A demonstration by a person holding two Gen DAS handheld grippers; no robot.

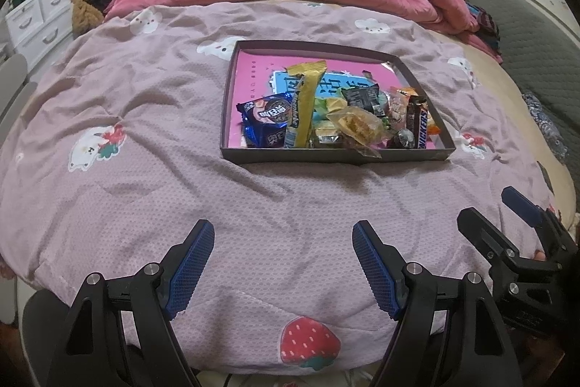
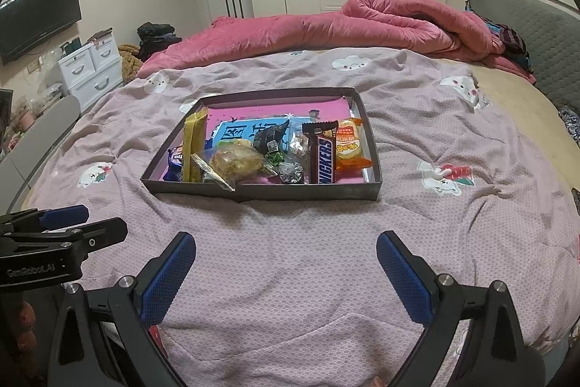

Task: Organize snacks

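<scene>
Left wrist view: left claw spread wide, empty, hovering over the lilac quilt near the bed's front edge.
Right wrist view: right claw spread wide as well, pinching nothing, above the same quilt.
Neighbour claw: right claw at the right edge of the left view, left claw at the left edge of the right view, 2 side by side.
Snack tray: dark, shallow, pink-lined, flat on the quilt mid-bed, well ahead of both claws.
Snacks: heaped toward the tray's near side.
Snickers bar: lengthwise, right of centre, just beside an orange packet.
Yellow bar: lengthwise along the left part of the heap, over a blue cookie pack.
Clear-wrapped pastry: front centre, 1 corner hanging over the near rim.
Small sweets: too jumbled to tell apart.
Pink duvet: bunched across the far end of the bed.
</scene>
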